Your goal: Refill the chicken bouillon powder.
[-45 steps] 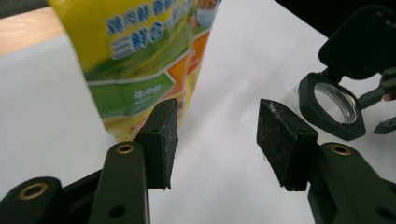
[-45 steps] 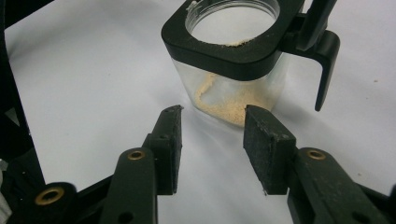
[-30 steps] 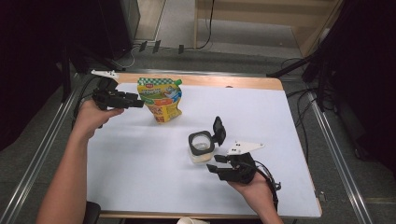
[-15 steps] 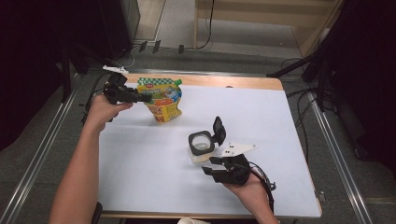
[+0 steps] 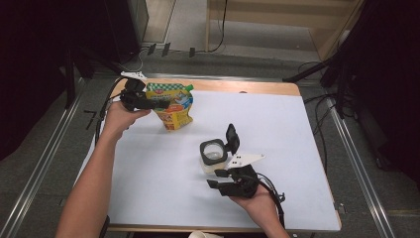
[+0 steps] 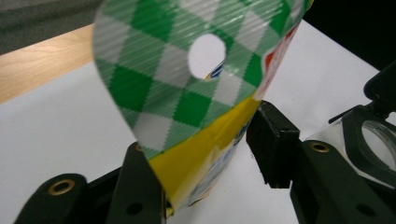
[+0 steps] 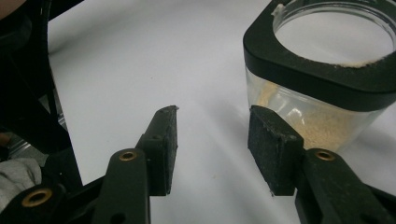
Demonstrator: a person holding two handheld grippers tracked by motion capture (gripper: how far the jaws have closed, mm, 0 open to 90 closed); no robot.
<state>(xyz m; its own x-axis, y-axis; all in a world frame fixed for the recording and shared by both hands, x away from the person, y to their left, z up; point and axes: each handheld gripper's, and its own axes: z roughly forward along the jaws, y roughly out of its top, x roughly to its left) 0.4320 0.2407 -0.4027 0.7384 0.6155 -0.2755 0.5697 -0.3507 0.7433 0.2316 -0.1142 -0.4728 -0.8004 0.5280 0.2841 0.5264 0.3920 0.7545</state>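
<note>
A green, yellow and orange stand-up pouch [image 5: 171, 106] [image 6: 187, 93] stands at the far left of the white table top [image 5: 297, 129]. My left gripper [image 5: 162, 104] [image 6: 205, 154] reaches it from the left, and its jaws have just been closing with the pouch's upper edge between them. The left jaw lies against the pouch, while a gap shows between the pouch and the right pad [image 6: 273, 144]. A clear jar [image 5: 213, 154] [image 7: 322, 84] with a black collar and flipped-up lid [image 5: 231, 136] holds pale powder. My right gripper [image 5: 216, 178] [image 7: 212, 140] stands open just in front of the jar, nothing between its pads.
The jar [image 6: 369, 140] also appears at the right of the left gripper view. A bare wooden strip [image 5: 247, 88] runs along the table's far edge. Metal rails [image 5: 356, 163] flank the table, and cables lie on the floor beyond.
My left gripper has moved right, up to the pouch, and its jaws now straddle the pouch's top. The right gripper and the jar have stayed put.
</note>
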